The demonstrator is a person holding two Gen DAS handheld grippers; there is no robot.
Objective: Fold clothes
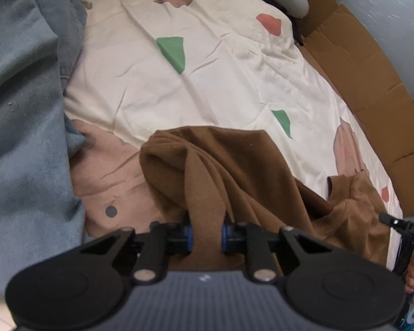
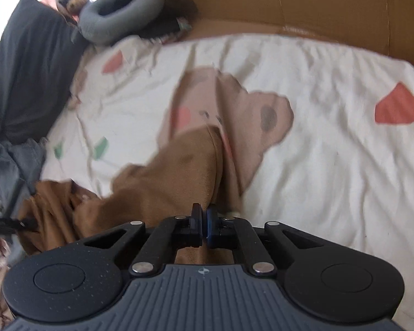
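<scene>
A thick fold of the brown garment (image 1: 234,171) is clamped between the blue-padded fingers of the left gripper (image 1: 206,237), which are parted only by the bunched cloth. From that grip the fabric is draped forward in heavy folds onto the sheet (image 1: 234,77), and a second heap of it is seen to the right, near a black tool tip at the frame edge.

In the right wrist view, the right gripper (image 2: 204,230) is closed almost fully on a thin edge of the same brown garment (image 2: 179,171); the two pads are nearly touching, with cloth pinched between them. The garment is stretched up and away from this grip to a point, and trails off to the left in crumpled folds.

The garment is laid on a cream sheet printed with green and red patches and pinkish bear shapes. A blue denim piece (image 1: 22,110) is spread along the left side, just beside the brown cloth. Cardboard (image 1: 372,88) is stood along the sheet's far edge. A grey ring cushion (image 2: 118,13) and a dark pillow (image 2: 27,69) are placed at the head end, well apart from the grippers.
</scene>
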